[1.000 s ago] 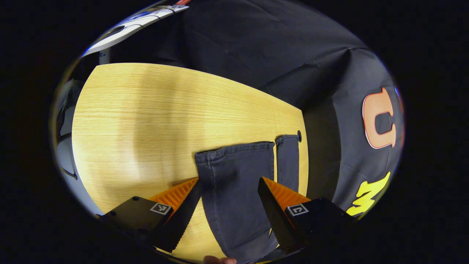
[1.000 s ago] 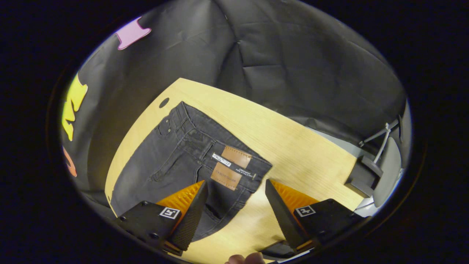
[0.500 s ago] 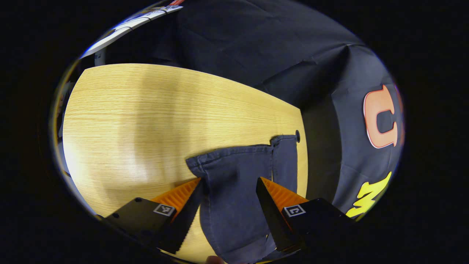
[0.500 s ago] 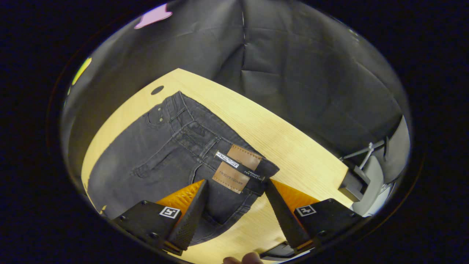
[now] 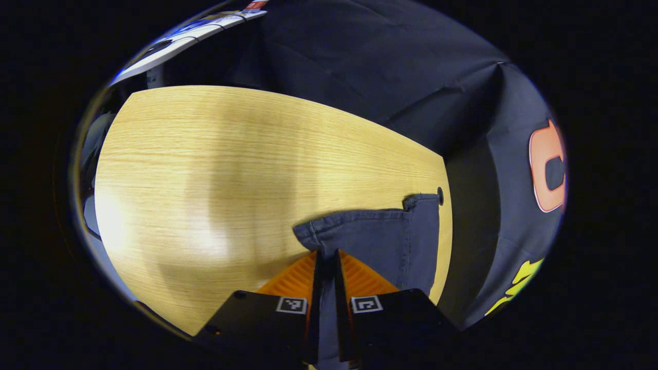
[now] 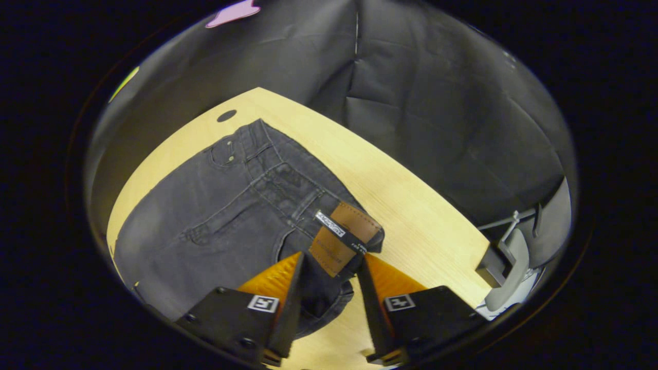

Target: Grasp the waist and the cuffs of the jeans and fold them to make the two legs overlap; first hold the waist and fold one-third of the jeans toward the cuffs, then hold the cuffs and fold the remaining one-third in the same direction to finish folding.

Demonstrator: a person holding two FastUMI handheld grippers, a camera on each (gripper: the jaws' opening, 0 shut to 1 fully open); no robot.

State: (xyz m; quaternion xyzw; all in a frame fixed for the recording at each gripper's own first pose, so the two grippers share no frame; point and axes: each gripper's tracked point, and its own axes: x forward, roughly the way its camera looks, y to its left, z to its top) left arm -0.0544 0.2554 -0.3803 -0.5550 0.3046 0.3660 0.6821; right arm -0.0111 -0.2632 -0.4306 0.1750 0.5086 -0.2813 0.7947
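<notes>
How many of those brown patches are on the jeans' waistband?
1: a brown leather patch sits on the waistband of the jeans, just ahead of the right gripper in the right gripper view. Others may be hidden under the fabric.

A wooden surface (image 5: pixel 216 154) with a small dark hole (image 6: pixel 226 115) near its edge; a grey stand (image 6: pixel 509 257) beside it.

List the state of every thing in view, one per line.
Jeans: flat on the table, legs not yet overlapped.
Cuff: nipped between the left gripper's fingers.
Waist: bunched between the right gripper's fingers.
Left gripper: shut on the cuff.
Right gripper: narrowed around the waist; full grip unclear.
Table: holding the jeans.
</notes>
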